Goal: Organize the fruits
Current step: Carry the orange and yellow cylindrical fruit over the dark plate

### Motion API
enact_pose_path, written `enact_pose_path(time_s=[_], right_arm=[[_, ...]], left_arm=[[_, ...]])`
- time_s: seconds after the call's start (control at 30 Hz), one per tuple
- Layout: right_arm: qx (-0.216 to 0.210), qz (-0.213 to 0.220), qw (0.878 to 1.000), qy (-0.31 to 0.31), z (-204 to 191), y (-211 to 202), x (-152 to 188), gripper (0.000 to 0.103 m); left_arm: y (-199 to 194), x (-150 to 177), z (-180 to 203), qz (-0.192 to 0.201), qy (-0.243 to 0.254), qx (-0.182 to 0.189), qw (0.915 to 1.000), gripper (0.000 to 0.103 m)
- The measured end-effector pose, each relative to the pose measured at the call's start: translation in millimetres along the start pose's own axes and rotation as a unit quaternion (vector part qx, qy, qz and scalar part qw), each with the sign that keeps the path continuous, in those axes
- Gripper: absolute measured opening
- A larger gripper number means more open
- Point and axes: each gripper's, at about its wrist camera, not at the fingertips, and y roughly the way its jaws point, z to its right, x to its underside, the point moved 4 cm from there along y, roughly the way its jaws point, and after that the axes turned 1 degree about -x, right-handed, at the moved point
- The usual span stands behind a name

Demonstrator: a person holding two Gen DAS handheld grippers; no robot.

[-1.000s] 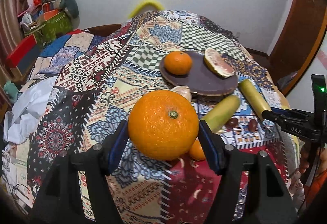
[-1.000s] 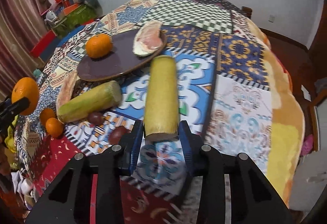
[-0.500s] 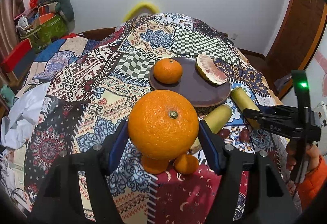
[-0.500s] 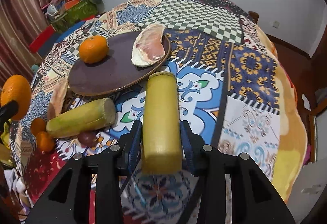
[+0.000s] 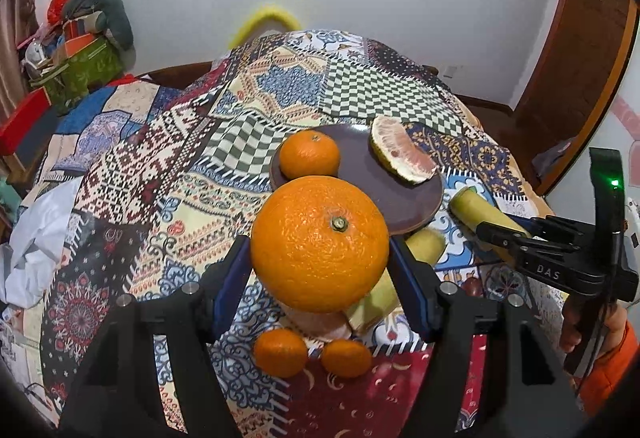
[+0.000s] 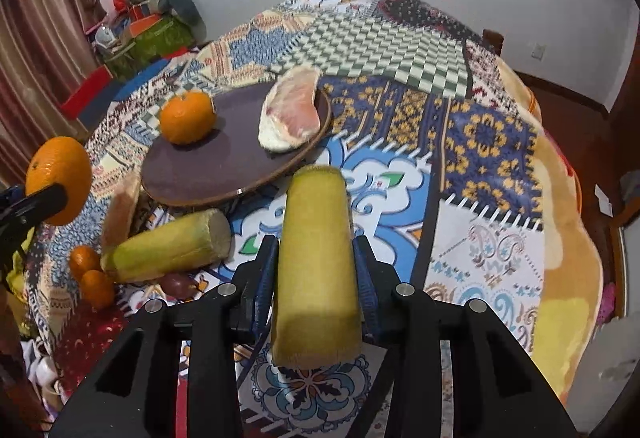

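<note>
My left gripper (image 5: 320,258) is shut on a large orange (image 5: 319,244) and holds it above the table, near the front of the dark round plate (image 5: 408,198). The plate carries a smaller orange (image 5: 309,155) and a pomelo wedge (image 5: 400,152). My right gripper (image 6: 316,254) is shut on a yellow-green sugarcane piece (image 6: 316,262), lifted just right of the plate (image 6: 224,174). It also shows in the left wrist view (image 5: 476,206). A second sugarcane piece (image 6: 168,244) lies on the cloth.
Two small tangerines (image 5: 280,352) (image 5: 346,358), a pale fruit slice (image 6: 120,210) and dark red dates (image 6: 178,284) lie on the patterned cloth (image 6: 480,126) near the front. Clutter (image 6: 152,26) stands at the far left. A wooden door (image 5: 576,58) is on the right.
Both grippers have lifted their loads off the cloth. The sugarcane piece rose and came nearer the plate. The large orange moved up and forward toward the plate.
</note>
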Motion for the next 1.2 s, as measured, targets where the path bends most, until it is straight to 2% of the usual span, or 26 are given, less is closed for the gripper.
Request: enact_pose_path(time_s=[0.33,0.7,1.0,1.2], right_arm=[[-0.006,0.037,0.999,-0.016,-8,-22,-19,0.034],[-0.022,0.067,0.997,-0.021,-16,-32,-41,0.034],[-0.033,0.079,0.996,-0.026,-21,-18,-65,0.034],[-0.040,0.071,0.996,-0.039,-29,2,-77,0.034]], left_arm=[[4,-22,13,0.016,0.005,0.009,0.9998,0.067],[33,-34,20,0.003,0.009,0.016,0.9998,0.067],[69,-38,20,-0.030,0.022,0.008,0.9993,0.067],[84,-43,14,-0.037,0.019,0.004,0.9991,0.067]])
